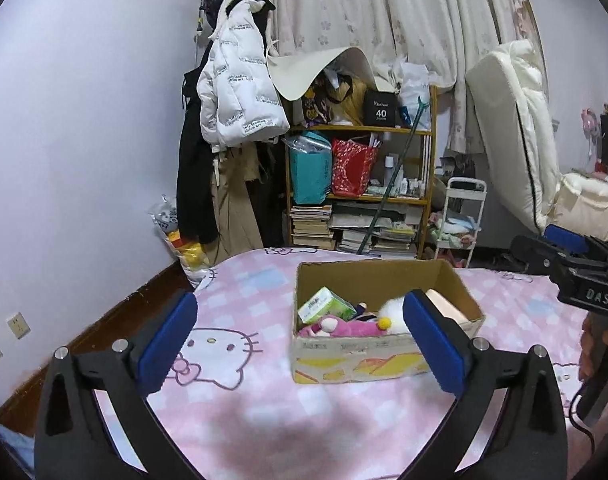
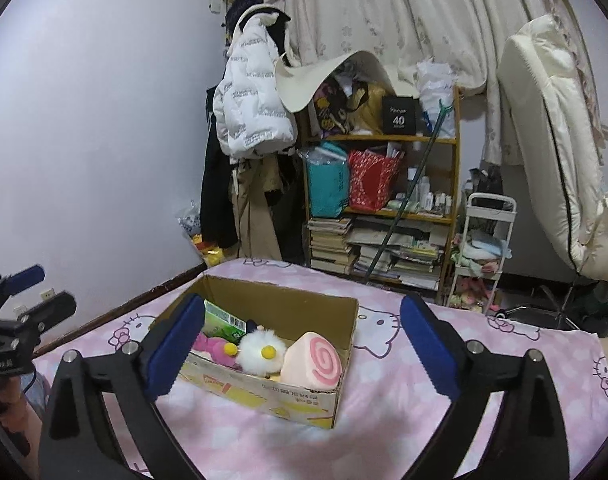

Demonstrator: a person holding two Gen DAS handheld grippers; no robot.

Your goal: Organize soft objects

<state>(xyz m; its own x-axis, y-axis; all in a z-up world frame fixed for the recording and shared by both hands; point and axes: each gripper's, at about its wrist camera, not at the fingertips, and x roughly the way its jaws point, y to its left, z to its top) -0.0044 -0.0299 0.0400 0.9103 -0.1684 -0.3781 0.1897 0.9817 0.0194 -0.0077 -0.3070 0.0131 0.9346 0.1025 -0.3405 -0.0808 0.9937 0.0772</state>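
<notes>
Both were empty and spread wide: left gripper [image 1: 299, 340], then right gripper [image 2: 299, 344], hovering short of the open brown cardboard box [image 2: 263, 394] on the pink cat-print bedsheet [image 1: 263, 420]. Box's long axis ran left-right across the bed, opening up. I'd have dropped straight in for the pink swirl-roll plush [image 2: 314, 362] at the right end and squeezed gently.

A pink checked sheet [image 2: 384, 420] with cat faces is covering the bed. On it a brown box [image 2: 263, 392] with yellow marks is showing a green pack [image 2: 223, 322], a pink plush [image 2: 213, 348], a white fluffy flower [image 2: 261, 350] with a yellow centre, and a pink swirl roll [image 2: 312, 362]. Blue pads [image 1: 434, 344] are lining black fingers.
</notes>
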